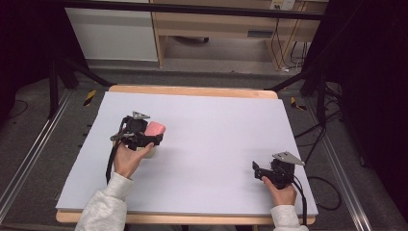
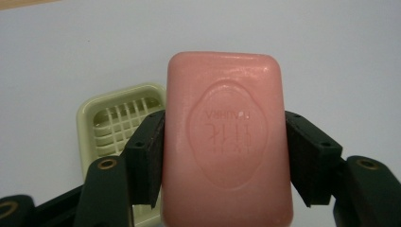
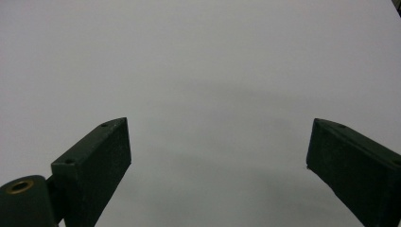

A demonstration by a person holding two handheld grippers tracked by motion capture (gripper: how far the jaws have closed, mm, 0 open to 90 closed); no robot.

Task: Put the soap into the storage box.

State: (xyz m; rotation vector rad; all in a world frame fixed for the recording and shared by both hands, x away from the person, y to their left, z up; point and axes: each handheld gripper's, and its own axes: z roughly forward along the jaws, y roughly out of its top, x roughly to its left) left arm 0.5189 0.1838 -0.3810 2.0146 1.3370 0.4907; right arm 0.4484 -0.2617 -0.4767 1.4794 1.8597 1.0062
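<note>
Gripping a pink, rounded-rectangle bar of soap (image 2: pixel 226 142) by its two long sides, the left gripper (image 2: pixel 225 151) holds it off the white table cover (image 1: pixel 211 144), both black pads (image 2: pixel 149 153) pressed flat against the bar. From the high view the soap (image 1: pixel 155 128) sits at the far end of that gripper (image 1: pixel 144 136), over the left half of the table. Just beneath and to one side waits the pale green plastic soap dish (image 2: pixel 120 120), its slatted grid open and empty, part of it tucked under the near jaw.

Judging from this, the step in hand looks like lowering the bar into that dish. The grip is square and centred, which is good, because soap is slick and a squeeze off the middle could squirt it out. What the move calls for is lining the bar's long axis up with the dish's long axis, bringing it directly over the grid, and lowering until it rests before letting go. Dropping from height could skid the light dish.

Over on the right, the right gripper (image 1: pixel 267 172) rests low near the table's front edge, well apart from the action, its jaws spread wide with nothing between them.
</note>
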